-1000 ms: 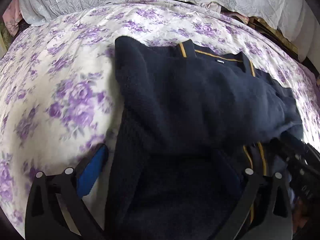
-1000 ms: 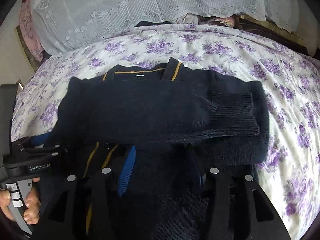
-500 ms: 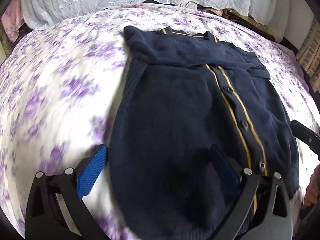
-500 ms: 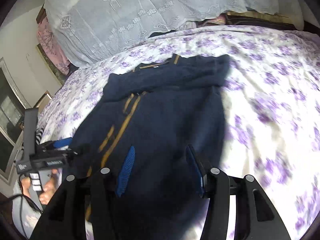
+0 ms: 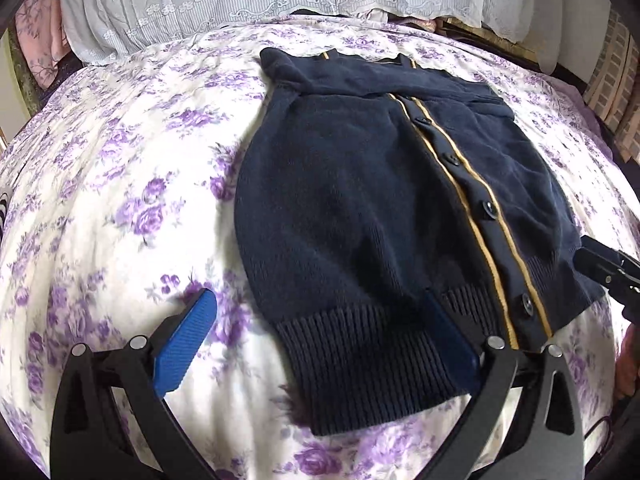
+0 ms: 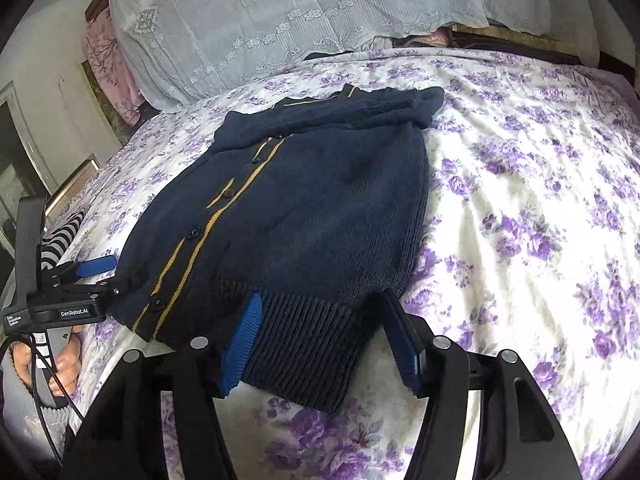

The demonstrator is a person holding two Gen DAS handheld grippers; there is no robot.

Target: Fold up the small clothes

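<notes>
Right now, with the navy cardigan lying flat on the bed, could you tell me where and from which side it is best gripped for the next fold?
Probably the ribbed hem of the cardigan, taken from the near edge. It lies flat and nearest both tools, with the sleeves already crossed near the collar. The left gripper and the right gripper, whose jaws have just been opening, both straddle the hem without pinching it; each could take a corner and carry it towards the collar.

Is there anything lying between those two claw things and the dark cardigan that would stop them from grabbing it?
Nothing visible does. The navy cardigan lies flat on the flowered bedspread, and both the left gripper and the right gripper already stand open right at its ribbed hem, with no other item between them.
</notes>
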